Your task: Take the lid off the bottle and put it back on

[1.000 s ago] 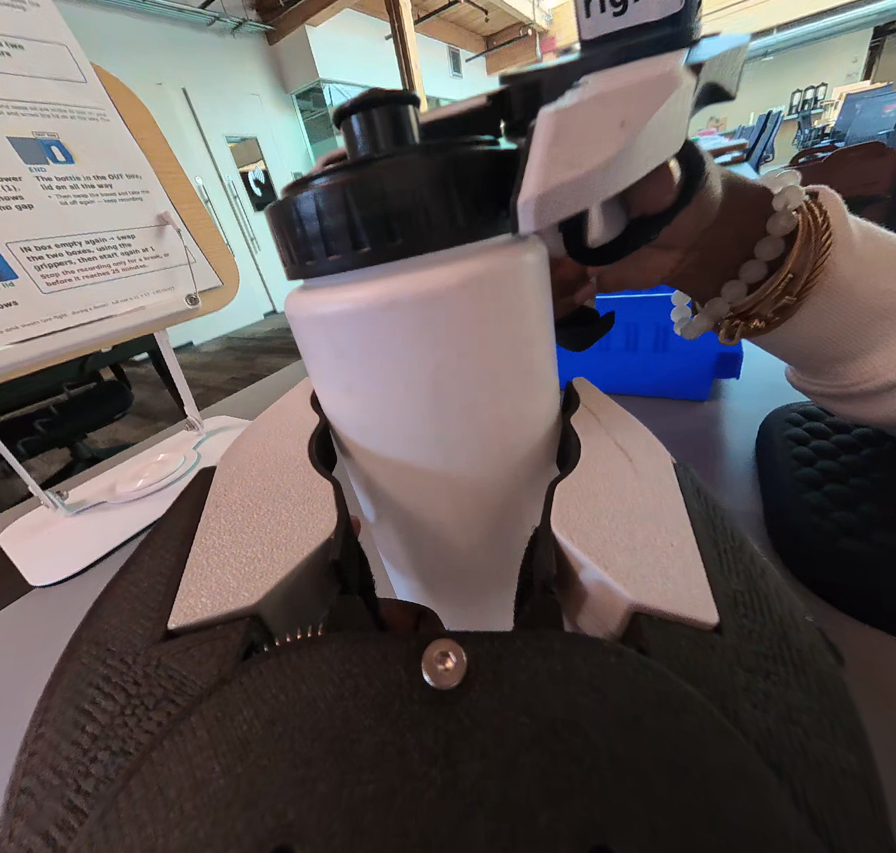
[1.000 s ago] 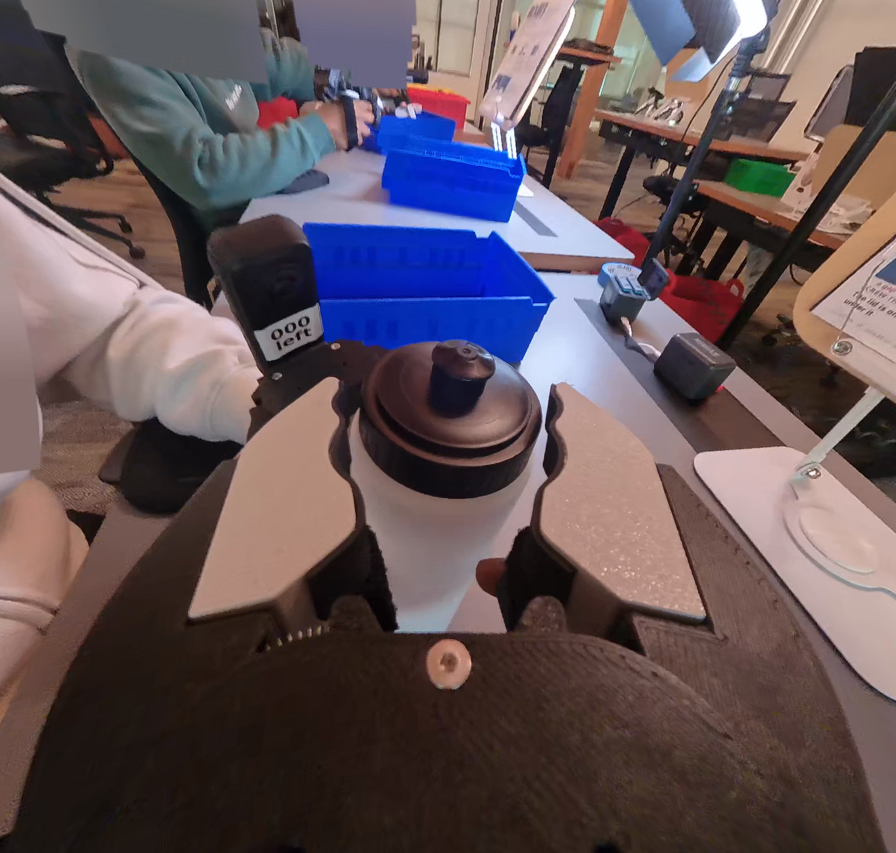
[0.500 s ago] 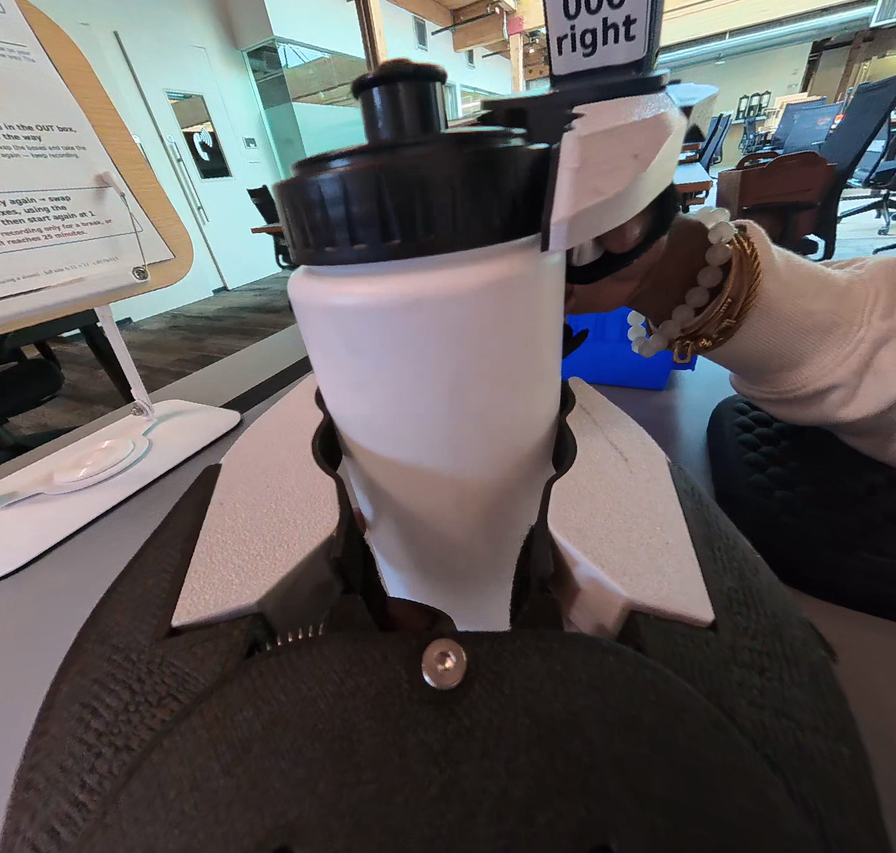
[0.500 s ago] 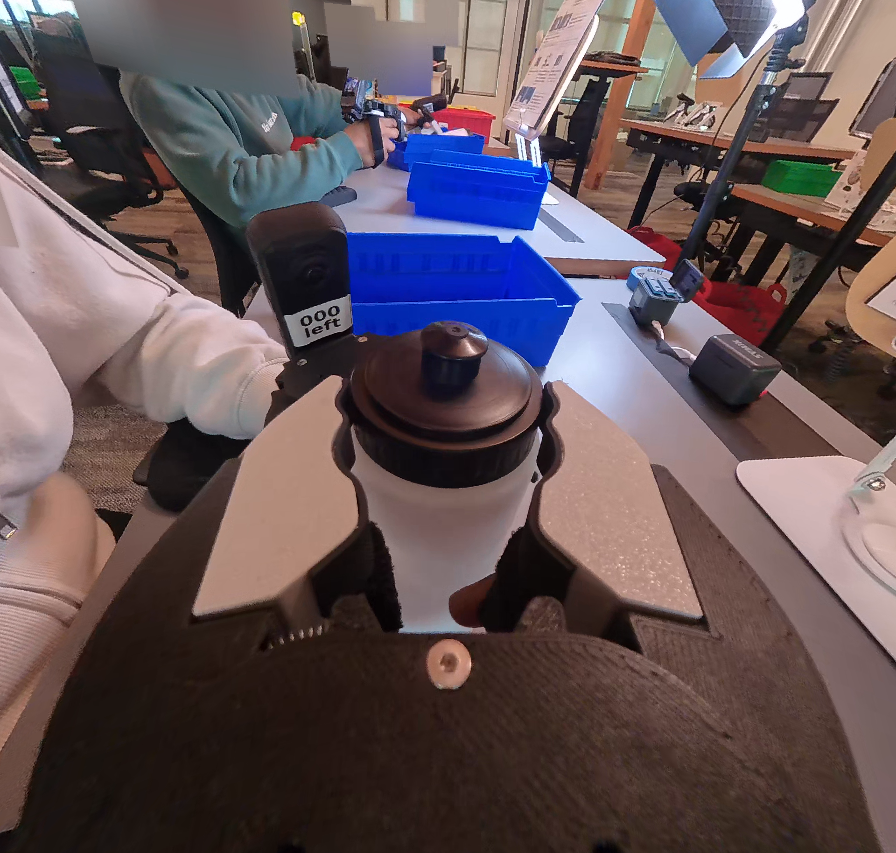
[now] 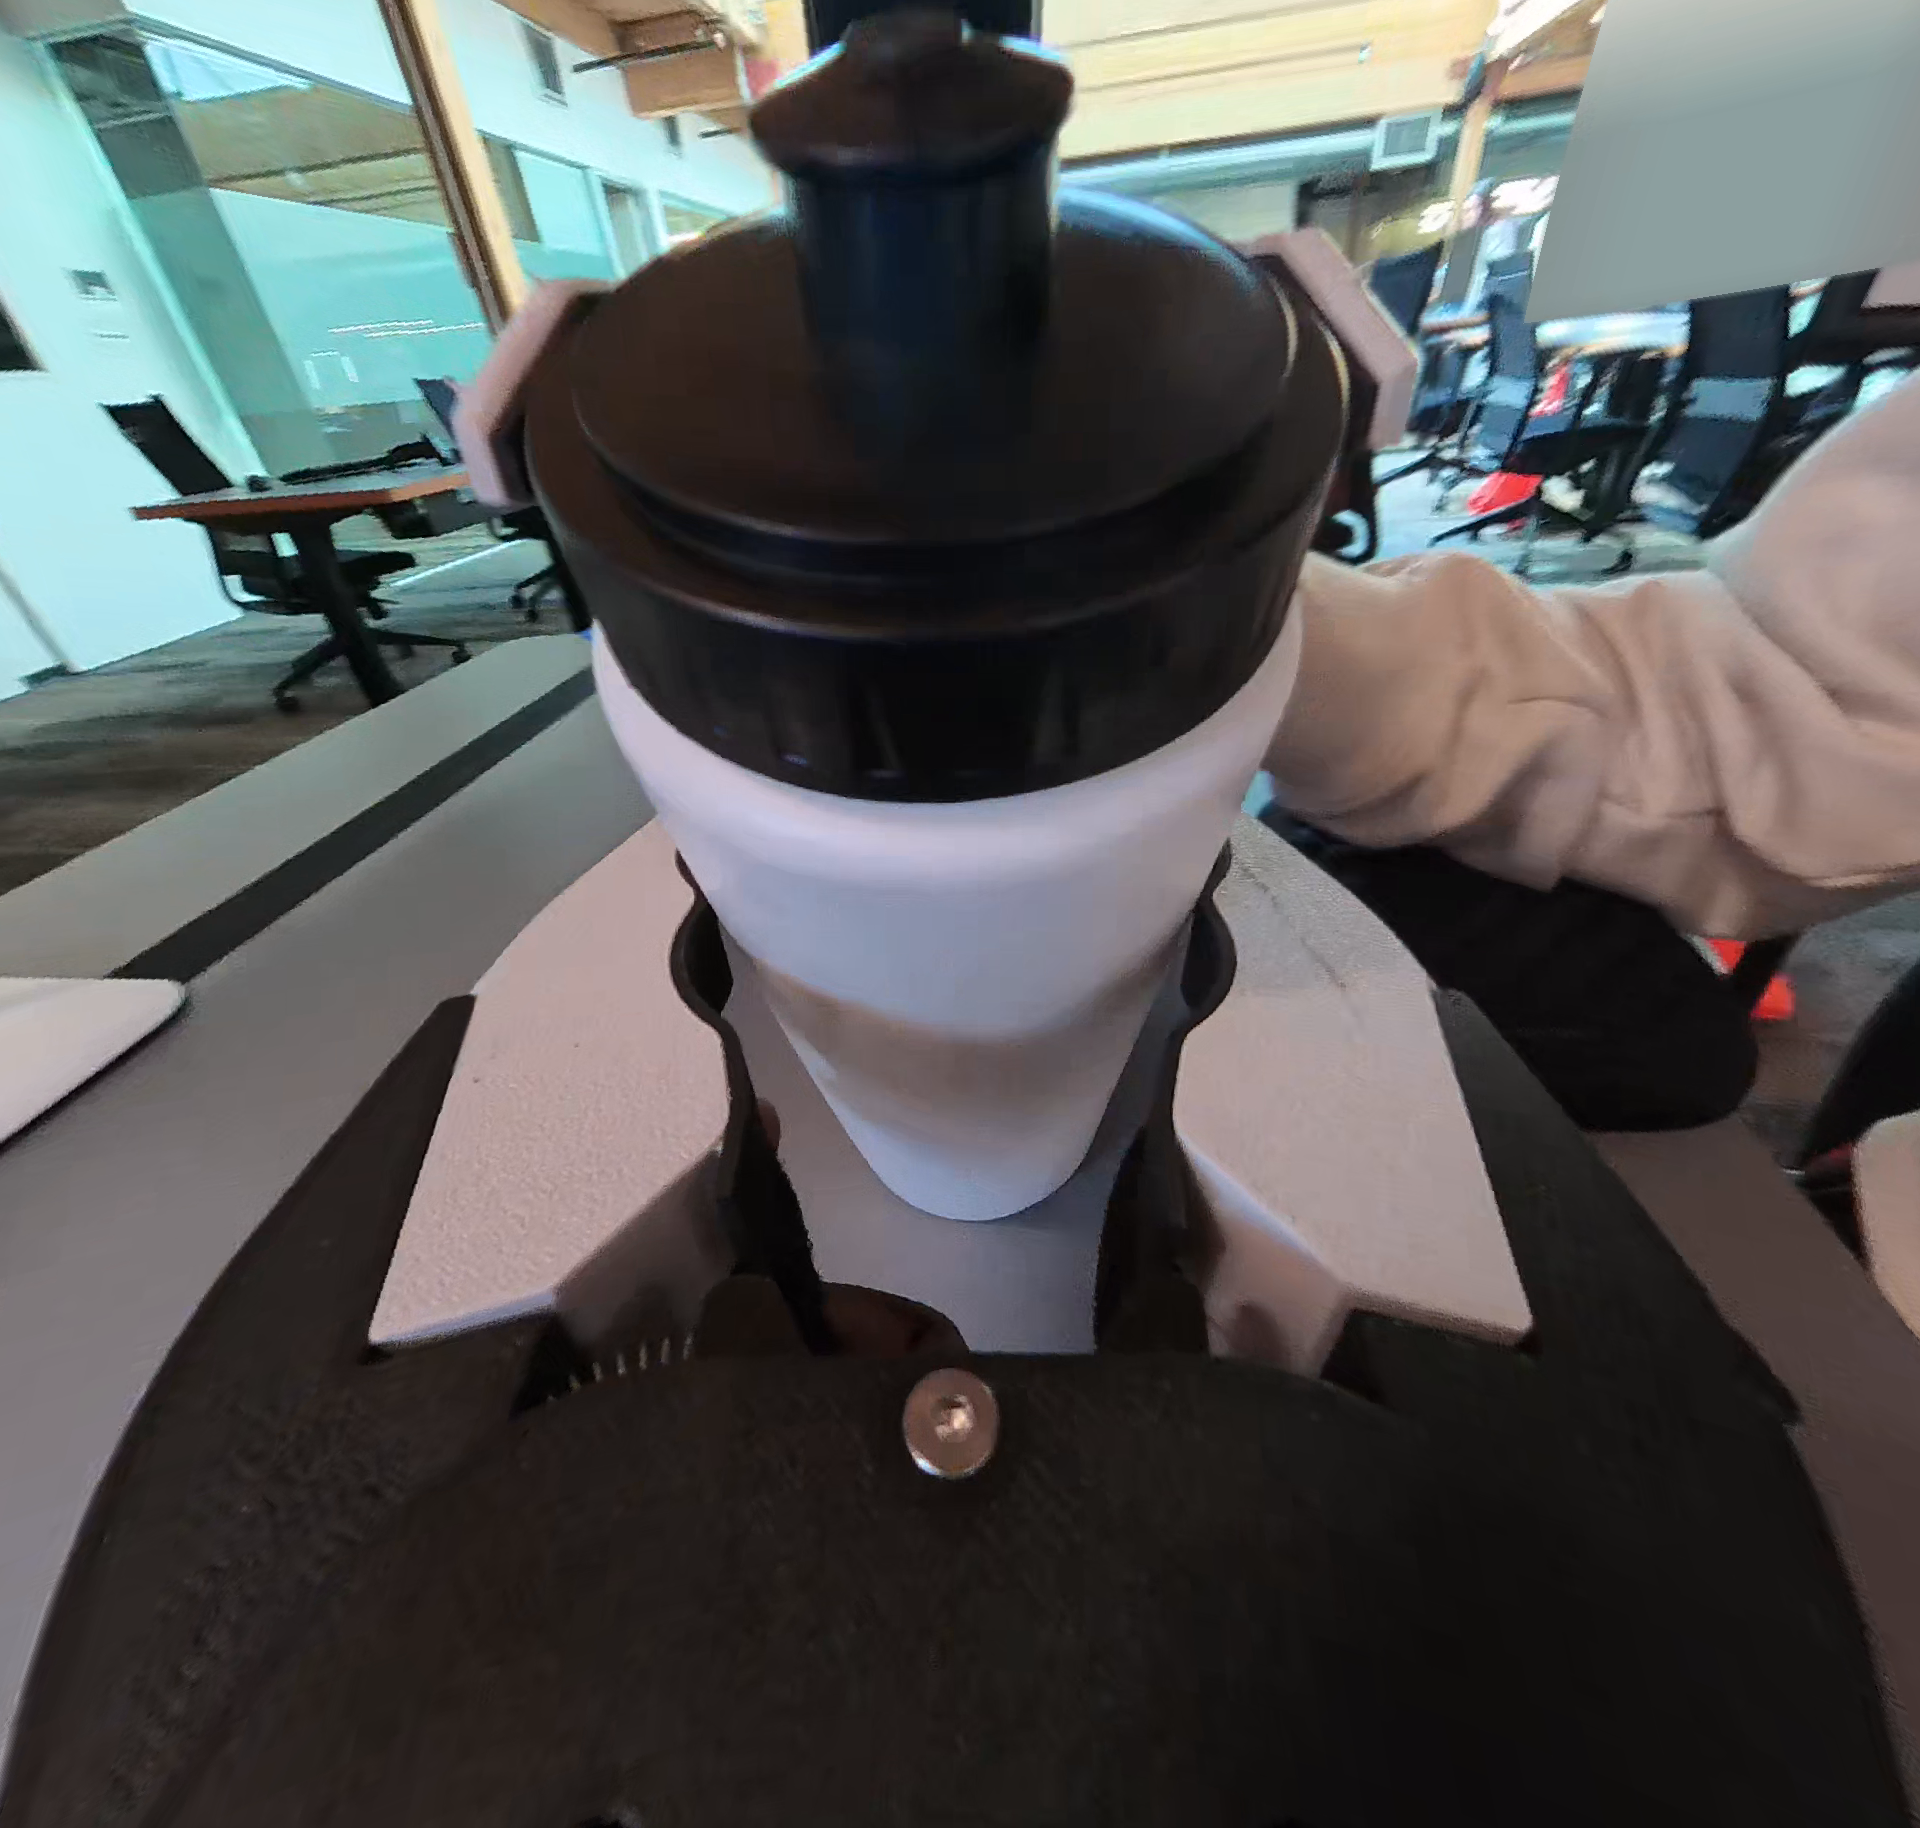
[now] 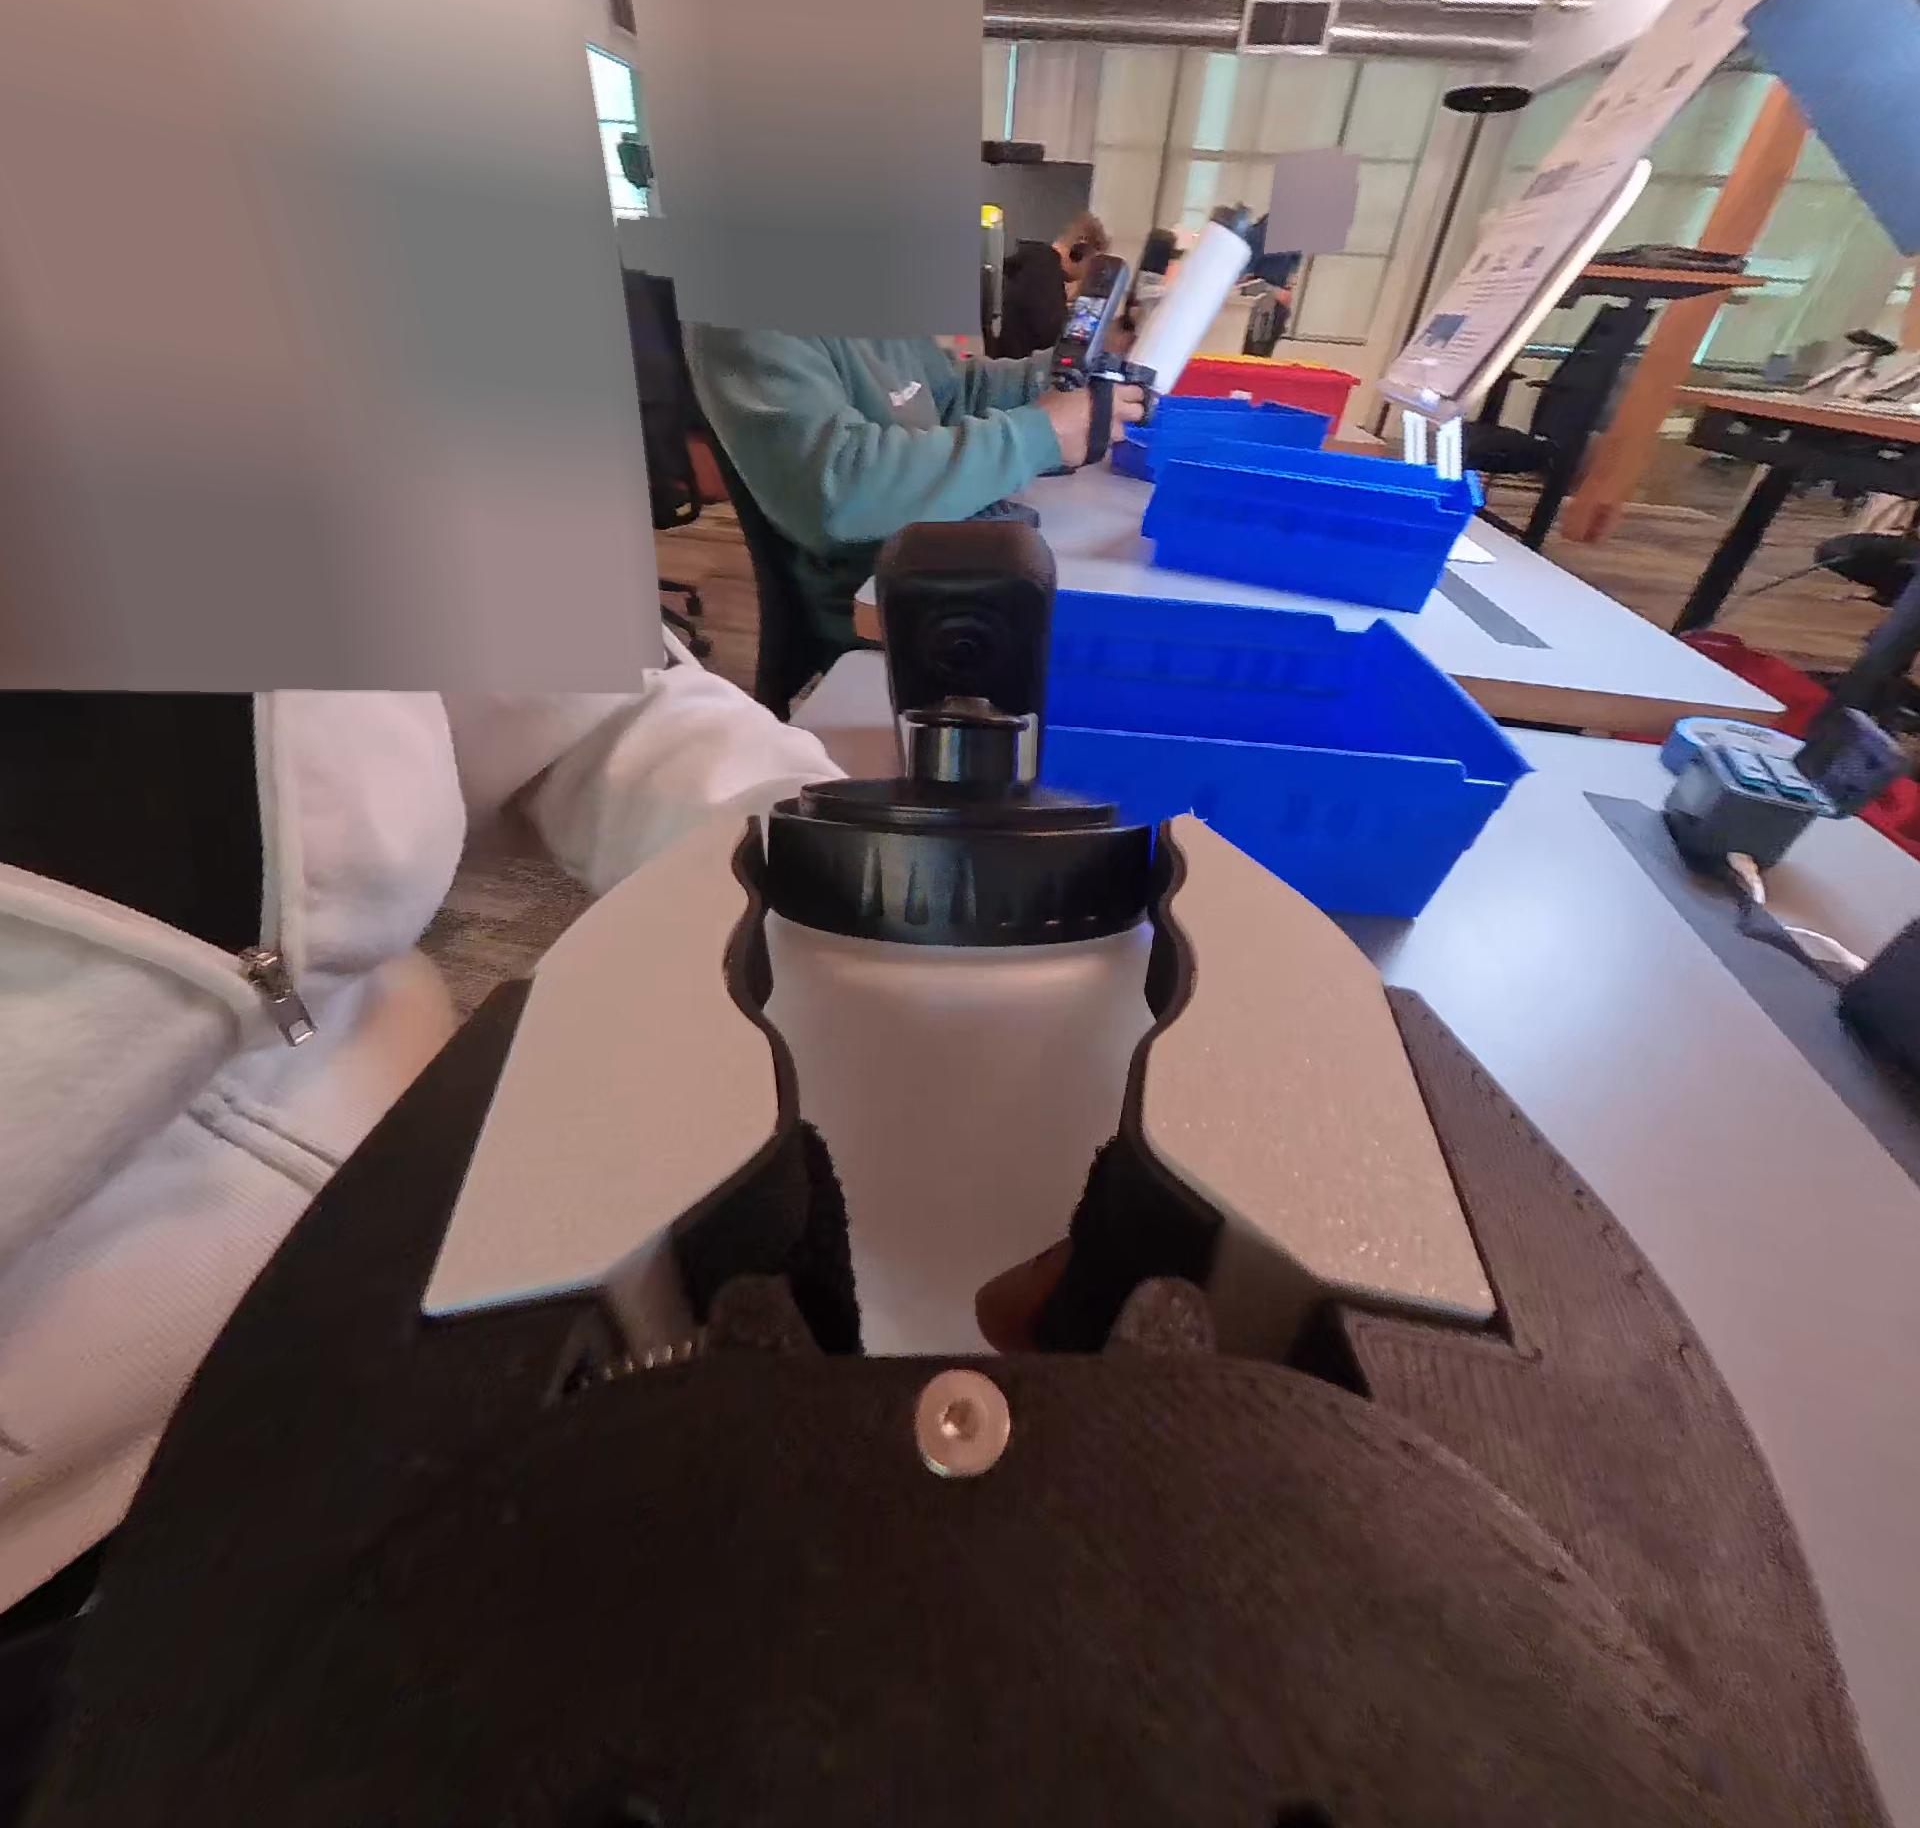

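Note:
A white bottle (image 5: 935,895) with a black spouted lid (image 5: 914,583) is held between both grippers above the grey table. My left gripper (image 5: 956,937) is shut on the bottle's body, and the bottle leans toward this camera. My right gripper (image 6: 961,864) is shut on the lid (image 6: 945,874), one finger on each side of its ribbed rim, with the bottle body (image 6: 956,1051) below. In the left wrist view its fingertips (image 5: 509,407) show on both sides of the lid. The lid sits on the bottle. The bottle's base is hidden.
A blue bin (image 6: 1268,739) stands on the grey table (image 6: 1558,999) just behind the bottle, with more blue bins (image 6: 1309,521) farther back. A small grey device (image 6: 1745,812) lies at the right. A person in a teal top (image 6: 862,438) works at the far table. A black pad (image 5: 1558,999) lies under the operator's sleeve. The gap from one gripper's tips to the other's is roughly 8 cm.
My right gripper's fingers have closed onto the lid's rim. Both views have swung: the bottle now tips toward the left camera, and the right camera sits level with the lid.

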`<action>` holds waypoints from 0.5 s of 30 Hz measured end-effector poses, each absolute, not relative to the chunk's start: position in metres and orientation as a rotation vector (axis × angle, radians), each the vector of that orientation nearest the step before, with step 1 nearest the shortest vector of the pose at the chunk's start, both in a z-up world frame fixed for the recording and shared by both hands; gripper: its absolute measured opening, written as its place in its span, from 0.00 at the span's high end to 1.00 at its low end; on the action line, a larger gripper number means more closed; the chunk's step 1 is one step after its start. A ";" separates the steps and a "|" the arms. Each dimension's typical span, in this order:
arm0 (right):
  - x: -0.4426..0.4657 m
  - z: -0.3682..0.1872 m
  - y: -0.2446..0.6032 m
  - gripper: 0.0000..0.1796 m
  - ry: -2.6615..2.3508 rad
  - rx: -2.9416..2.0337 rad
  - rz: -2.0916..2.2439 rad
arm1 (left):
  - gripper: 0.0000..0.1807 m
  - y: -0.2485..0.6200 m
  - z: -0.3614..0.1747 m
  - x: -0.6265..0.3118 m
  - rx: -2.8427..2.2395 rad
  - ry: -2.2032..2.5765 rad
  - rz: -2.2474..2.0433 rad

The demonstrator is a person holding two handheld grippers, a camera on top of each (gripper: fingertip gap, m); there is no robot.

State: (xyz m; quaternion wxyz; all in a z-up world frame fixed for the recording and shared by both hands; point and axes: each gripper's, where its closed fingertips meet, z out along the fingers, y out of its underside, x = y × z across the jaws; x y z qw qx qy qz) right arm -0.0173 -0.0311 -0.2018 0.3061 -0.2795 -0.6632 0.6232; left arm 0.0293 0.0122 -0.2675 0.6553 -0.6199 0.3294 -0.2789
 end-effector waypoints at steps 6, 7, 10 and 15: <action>-0.014 -0.197 -0.017 0.62 -1.665 -0.743 1.711 | 0.52 0.021 -0.265 0.020 -1.470 0.686 -0.534; -0.015 -0.197 -0.016 0.62 -1.654 -0.740 1.716 | 0.52 0.023 -0.265 0.018 -1.489 0.674 -0.513; -0.020 -0.193 -0.005 0.57 -1.583 -0.793 1.656 | 0.52 0.034 -0.266 0.003 -1.602 0.579 -0.412; -0.037 -0.198 0.002 0.51 -1.577 -0.865 1.347 | 0.52 0.038 -0.269 -0.013 -1.725 0.467 -0.361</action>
